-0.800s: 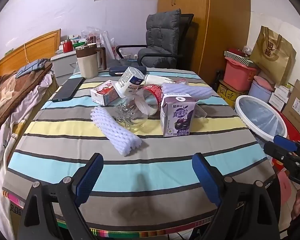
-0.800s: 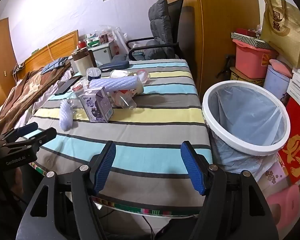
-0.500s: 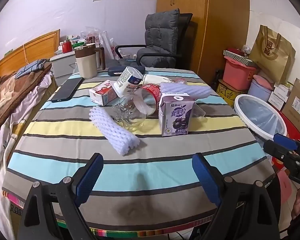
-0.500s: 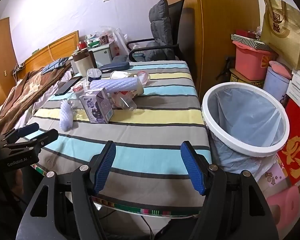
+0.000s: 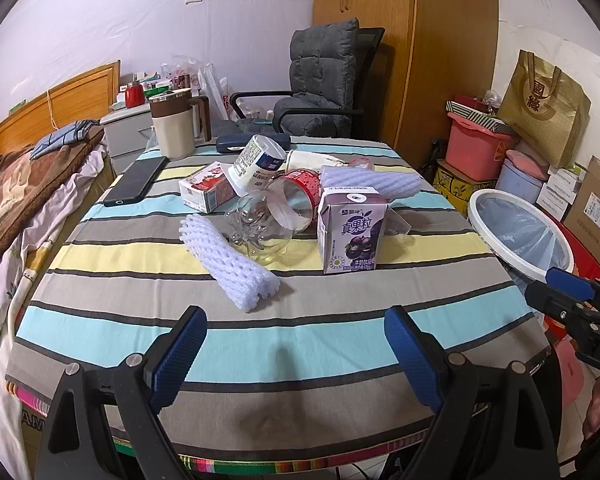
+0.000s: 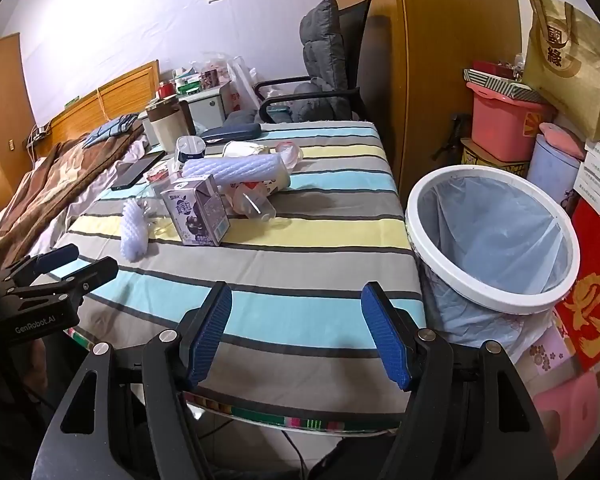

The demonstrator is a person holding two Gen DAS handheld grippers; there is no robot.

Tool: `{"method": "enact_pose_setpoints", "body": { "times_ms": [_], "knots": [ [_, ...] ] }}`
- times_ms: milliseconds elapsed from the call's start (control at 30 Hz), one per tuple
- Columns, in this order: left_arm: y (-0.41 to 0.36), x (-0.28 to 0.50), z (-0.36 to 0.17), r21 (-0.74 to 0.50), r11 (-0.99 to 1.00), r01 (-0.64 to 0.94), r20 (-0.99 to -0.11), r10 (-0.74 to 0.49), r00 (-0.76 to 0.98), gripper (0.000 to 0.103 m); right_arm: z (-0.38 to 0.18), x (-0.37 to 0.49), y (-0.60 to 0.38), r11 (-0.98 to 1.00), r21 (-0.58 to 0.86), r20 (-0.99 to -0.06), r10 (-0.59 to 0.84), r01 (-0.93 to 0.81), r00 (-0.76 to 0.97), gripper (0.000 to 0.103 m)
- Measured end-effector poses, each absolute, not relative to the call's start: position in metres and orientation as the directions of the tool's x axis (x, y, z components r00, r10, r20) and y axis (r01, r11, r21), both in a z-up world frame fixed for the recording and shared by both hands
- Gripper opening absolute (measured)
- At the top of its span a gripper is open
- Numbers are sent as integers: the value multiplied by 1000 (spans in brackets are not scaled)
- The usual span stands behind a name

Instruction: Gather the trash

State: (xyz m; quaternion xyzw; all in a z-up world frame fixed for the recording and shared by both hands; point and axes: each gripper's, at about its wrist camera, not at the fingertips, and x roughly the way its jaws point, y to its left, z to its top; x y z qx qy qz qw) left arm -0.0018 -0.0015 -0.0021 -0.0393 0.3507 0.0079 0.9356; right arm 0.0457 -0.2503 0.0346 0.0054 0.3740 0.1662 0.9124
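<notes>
Trash lies mid-table on the striped cloth (image 5: pixel 292 344): a purple milk carton (image 5: pixel 352 232) standing upright, a white foam net sleeve (image 5: pixel 230 264), a clear plastic bottle (image 5: pixel 260 224), a red-labelled cup (image 5: pixel 300 192), a pink carton (image 5: pixel 206 192), a yogurt tub (image 5: pixel 256 162) and a second foam sleeve (image 5: pixel 372 182). A white-rimmed bin (image 6: pixel 492 240) with a plastic liner stands right of the table. My left gripper (image 5: pixel 296 352) is open and empty above the near table edge. My right gripper (image 6: pixel 296 332) is open and empty near the table's front right corner.
A black phone (image 5: pixel 136 180), a beige jug (image 5: pixel 174 128) and a dark case (image 5: pixel 236 142) sit at the table's far side. A grey chair (image 5: pixel 320 88) stands behind it, a bed (image 5: pixel 24 184) on the left, boxes and a pink tub (image 5: pixel 480 144) on the right.
Both grippers have drifted slightly; the views shift a little. Nothing on the table has moved, and both grippers stay open.
</notes>
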Motion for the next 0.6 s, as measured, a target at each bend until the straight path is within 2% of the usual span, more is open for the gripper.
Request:
{"method": "enact_pose_setpoints", "body": {
  "times_ms": [600],
  "knots": [
    [-3,-1,-1,-65,997,-42,-658,-11,753,90,33,45,-249,944,132,-684,307,-302,662,69]
  ]
}}
